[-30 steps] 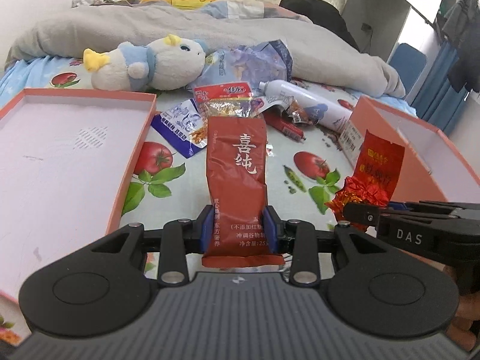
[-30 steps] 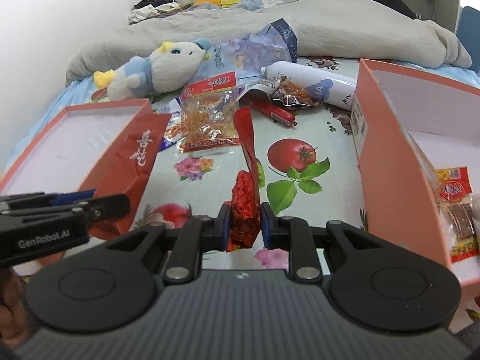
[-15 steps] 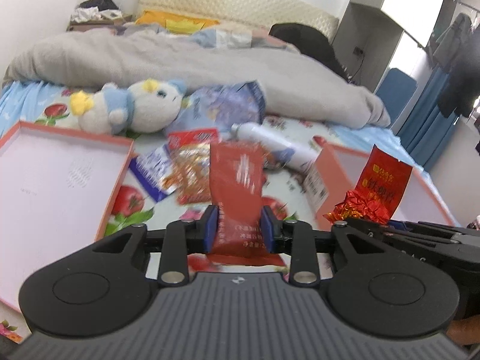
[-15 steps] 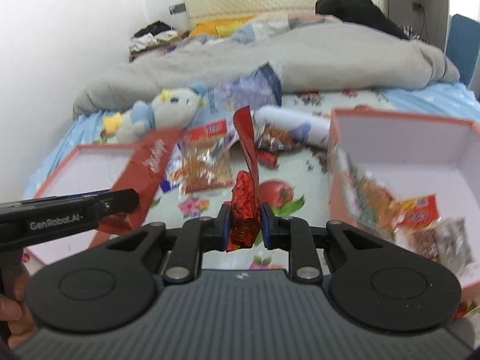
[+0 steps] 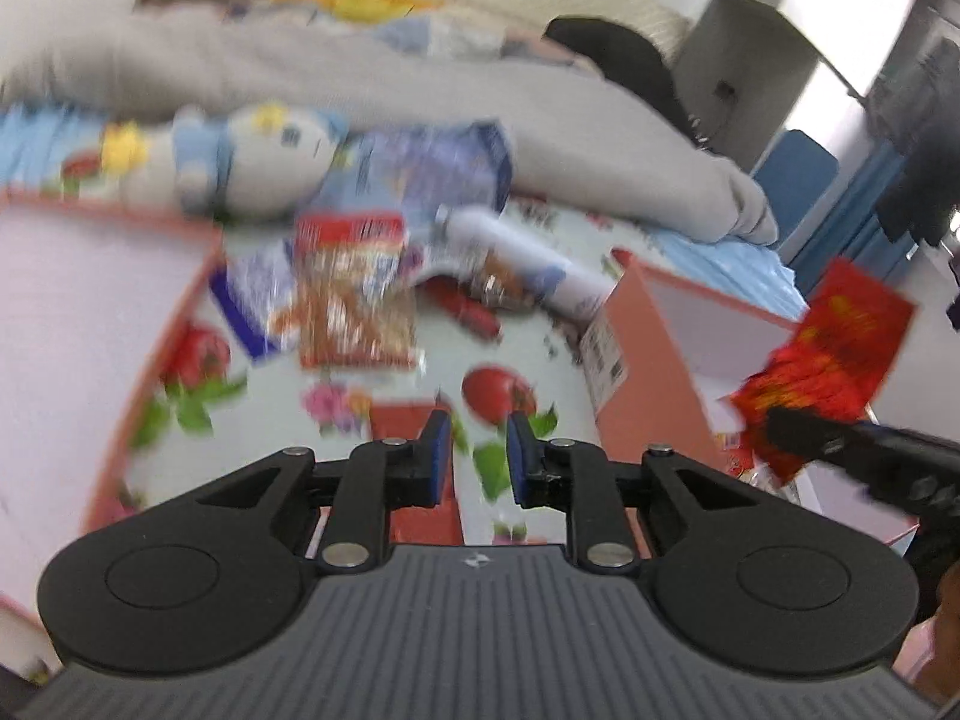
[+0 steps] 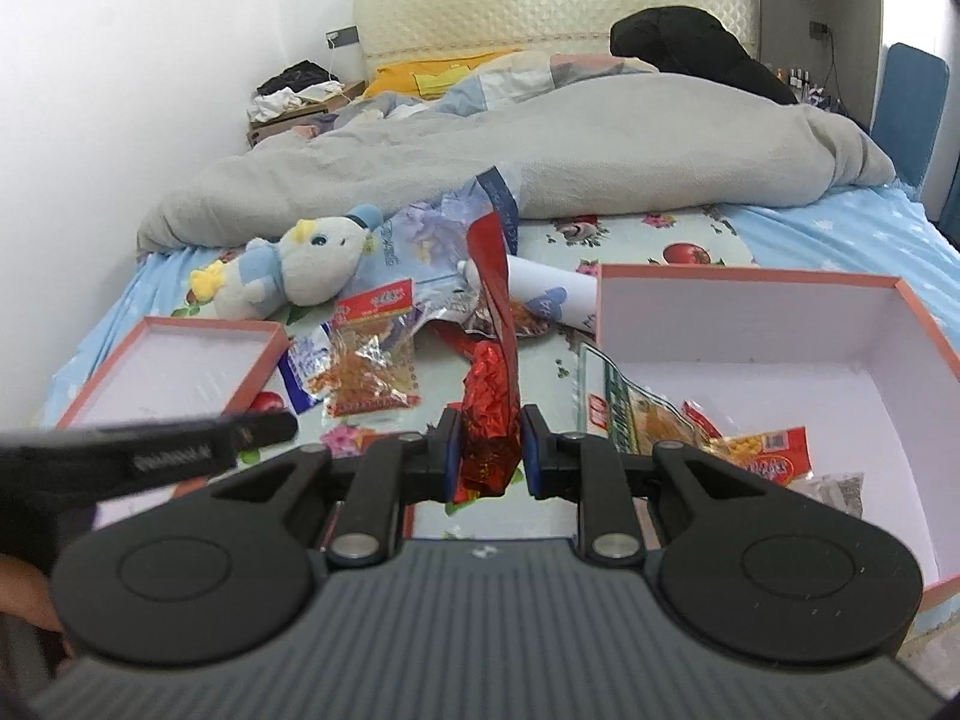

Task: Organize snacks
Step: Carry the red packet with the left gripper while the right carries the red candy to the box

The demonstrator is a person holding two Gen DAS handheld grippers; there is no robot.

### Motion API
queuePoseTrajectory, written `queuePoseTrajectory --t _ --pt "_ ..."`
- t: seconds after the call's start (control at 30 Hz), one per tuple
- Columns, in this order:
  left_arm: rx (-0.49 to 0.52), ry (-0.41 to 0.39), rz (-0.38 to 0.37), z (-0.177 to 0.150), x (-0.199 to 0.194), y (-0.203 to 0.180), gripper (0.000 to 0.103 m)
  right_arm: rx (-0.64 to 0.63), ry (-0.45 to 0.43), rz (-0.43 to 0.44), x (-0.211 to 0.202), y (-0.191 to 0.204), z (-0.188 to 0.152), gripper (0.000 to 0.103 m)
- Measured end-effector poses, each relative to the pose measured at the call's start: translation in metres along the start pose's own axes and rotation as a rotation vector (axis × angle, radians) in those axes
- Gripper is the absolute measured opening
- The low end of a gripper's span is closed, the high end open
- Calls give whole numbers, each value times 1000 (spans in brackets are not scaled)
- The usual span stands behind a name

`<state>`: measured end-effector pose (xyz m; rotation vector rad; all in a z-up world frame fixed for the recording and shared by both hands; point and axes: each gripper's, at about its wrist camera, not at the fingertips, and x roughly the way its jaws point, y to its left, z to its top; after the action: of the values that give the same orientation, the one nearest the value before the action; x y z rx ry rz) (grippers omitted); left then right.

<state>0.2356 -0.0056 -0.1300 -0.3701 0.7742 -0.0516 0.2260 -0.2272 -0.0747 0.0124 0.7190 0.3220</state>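
Left gripper (image 5: pixel 477 456): I read a narrow gap between the blue pads. The jaws have just been closing, and nothing is clamped; only tomato-print bed sheet (image 6: pixel 690 252) shows through the gap.
Dark red packet (image 5: pixel 414 480): it lies below the left gripper, partly hidden behind its left finger and just right of the left box. This view is blurred, so I cannot tell what the packet rests on.
Right gripper (image 6: pixel 492 459): its pads are closed on the crinkled red foil packet (image 6: pixel 489 432), pinching the bunched lower end. The packet's flat tail stands up and away from the jaws.
Position of right gripper: I see it above the sheet, near the near-left corner of the right box, with the left gripper to its left.
Left box (image 6: pixel 210 324): shallow, pink-rimmed, white inside, at the left of the sheet.
Right box (image 6: pixel 720 324): deeper, at the right; several snack packets (image 6: pixel 762 456) lie in its near-left part.
Loose snacks: between the boxes I note a clear packet of orange snacks (image 6: pixel 372 360), with a blue and white packet (image 6: pixel 303 366) touching its left side.
White bottle (image 6: pixel 552 294): on its side, just beyond the right box's far-left corner.
Plush toy (image 6: pixel 300 267): far of the left box, against the grey blanket (image 6: pixel 600 138).
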Motion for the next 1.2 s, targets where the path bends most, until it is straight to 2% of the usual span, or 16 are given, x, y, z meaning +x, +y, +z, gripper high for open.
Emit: queuePoseTrajectory --t 0.07,0.23,0.37,0.47,0.53,0.67,0.8,0.9,1.03,1.2 --pt "-29 51 38 -12 18 7 45 1 5 -2 -1 -7 -2 24" --pt "-89 105 69 -30 48 20 68 16 -1 -2 -6 -24 -3 24" --pt "-106 117 82 -36 71 23 68 30 -13 -7 -10 -37 -2 24" --pt "-84 144 112 -39 89 18 68 42 -22 -18 -13 -48 -2 24" --pt "-32 141 122 -45 97 11 68 46 -28 -29 -15 -55 -2 24" --pt "58 153 188 -53 111 -1 67 75 -19 -52 -17 -70 -7 24" --pt "127 147 218 -57 118 -12 67 90 -1 -78 -14 -83 -11 24" --pt "165 142 269 -58 123 -18 66 84 2 -87 -12 -86 -12 24" --pt "195 138 315 -60 124 -22 56 89 0 -87 -13 -89 -13 24" --pt "176 141 307 -58 120 -21 45 102 11 -90 -12 -95 -15 24"
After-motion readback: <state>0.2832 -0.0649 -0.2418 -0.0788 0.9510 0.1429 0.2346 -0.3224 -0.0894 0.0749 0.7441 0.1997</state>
